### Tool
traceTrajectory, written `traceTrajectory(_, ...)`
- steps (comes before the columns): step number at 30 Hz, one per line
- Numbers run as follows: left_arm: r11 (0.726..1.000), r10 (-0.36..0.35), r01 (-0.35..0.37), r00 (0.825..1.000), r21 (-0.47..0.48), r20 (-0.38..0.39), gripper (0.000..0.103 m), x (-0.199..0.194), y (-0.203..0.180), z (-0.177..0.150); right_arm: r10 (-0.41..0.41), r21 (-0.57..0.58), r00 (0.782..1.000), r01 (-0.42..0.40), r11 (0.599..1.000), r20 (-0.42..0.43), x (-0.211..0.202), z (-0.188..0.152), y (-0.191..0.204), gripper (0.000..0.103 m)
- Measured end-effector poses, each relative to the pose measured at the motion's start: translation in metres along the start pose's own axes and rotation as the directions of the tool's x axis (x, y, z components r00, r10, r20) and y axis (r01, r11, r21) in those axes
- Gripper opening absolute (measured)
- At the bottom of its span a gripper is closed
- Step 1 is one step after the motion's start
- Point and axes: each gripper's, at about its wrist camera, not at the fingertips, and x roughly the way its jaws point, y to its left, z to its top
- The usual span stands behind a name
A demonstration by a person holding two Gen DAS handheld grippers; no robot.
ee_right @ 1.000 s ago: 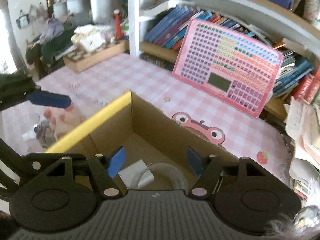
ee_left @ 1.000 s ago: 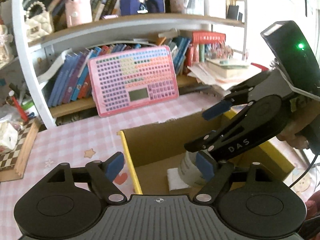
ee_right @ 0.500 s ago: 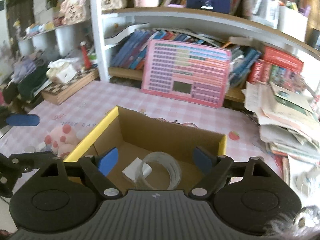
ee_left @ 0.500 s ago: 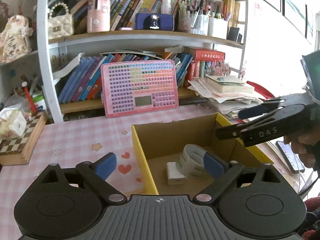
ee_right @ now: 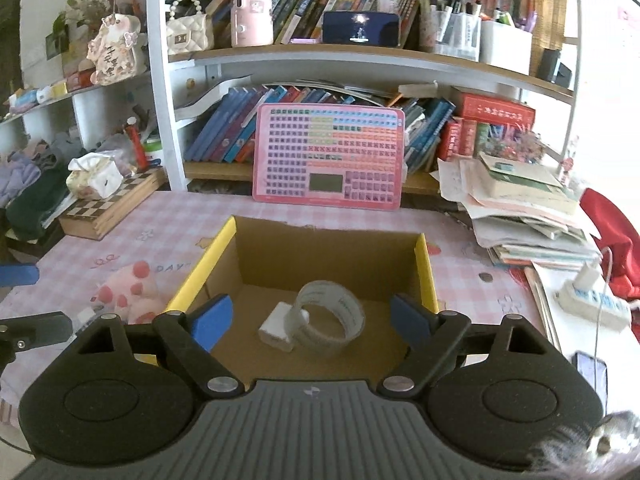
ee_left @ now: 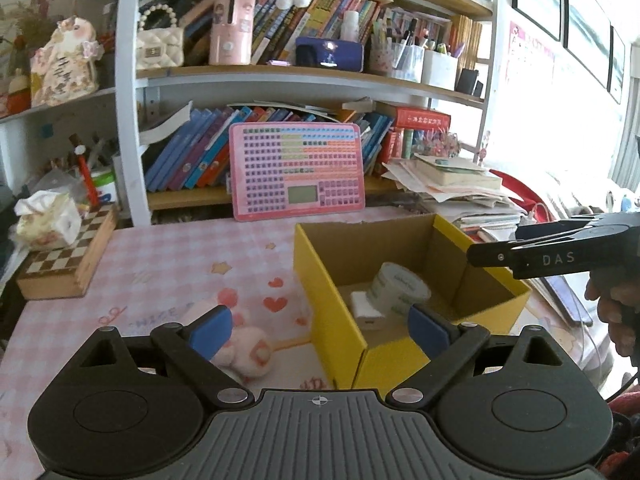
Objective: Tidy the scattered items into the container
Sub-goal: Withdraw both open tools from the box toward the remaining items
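left view claw: left claw (ee_left: 319,330) jaws wide apart, nothing between the pads; they have just been opening
left view box: cardboard box (ee_left: 332,308) with yellow outer walls, open top, on the surface (ee_left: 160,264) right of centre; near corner sits under the gap of the claw
left view box contents: tape roll (ee_left: 398,288) on its side, touching a white charger (ee_left: 366,312) just left of it, both on the box floor
left view loose item: pink plush toy (ee_left: 244,350) on the surface just left of the box, partly behind the left blue pad
left view other claw: right claw (ee_left: 560,246) enters from the right edge, above the box's right wall, seen side-on; a hand (ee_left: 618,312) below it
left view background: pink keyboard (ee_left: 298,172) leaning on the shelf; chessboard box (ee_left: 68,260) far left
right view claw: right claw (ee_right: 312,322) jaws spread, nothing gripped, just been opening
right view box: box straight ahead, open, yellow side edges
right view box contents: tape roll and charger touching, mid floor of the box, seen between the pads but below them
right view loose item: plush toy on the surface, outside the box, near its left wall
right view other claw: blue pad and black arm of left claw at left edge
right view right side: paper stack (ee_right: 528,216); power strip (ee_right: 592,304); phone (ee_right: 592,372) at the edge
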Motion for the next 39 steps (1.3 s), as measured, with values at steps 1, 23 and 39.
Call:
traceTrajectory(1,1.000,0.000,0.000,1.000,0.000,0.000,0.096,-0.004,0.002,-0.003,-0.008,0.005,1.000,0.008,1.000,0.003,-0.004,-0.003,0.004,0.086)
traceTrajectory(23,0.999,-0.024,0.025,0.999,0.022,-0.046,0.096,-0.069,0.044,-0.056,-0.134,0.084,0.991,0.134,0.987,-0.006,-0.062,-0.070,0.076,0.087)
traceTrajectory(39,0.999,0.029,-0.032,0.995,-0.024,-0.098,0.096,-0.083,0.069,-0.087,-0.138,0.108,0.989,0.144,0.984,-0.062,-0.056,-0.098,0.111,0.087)
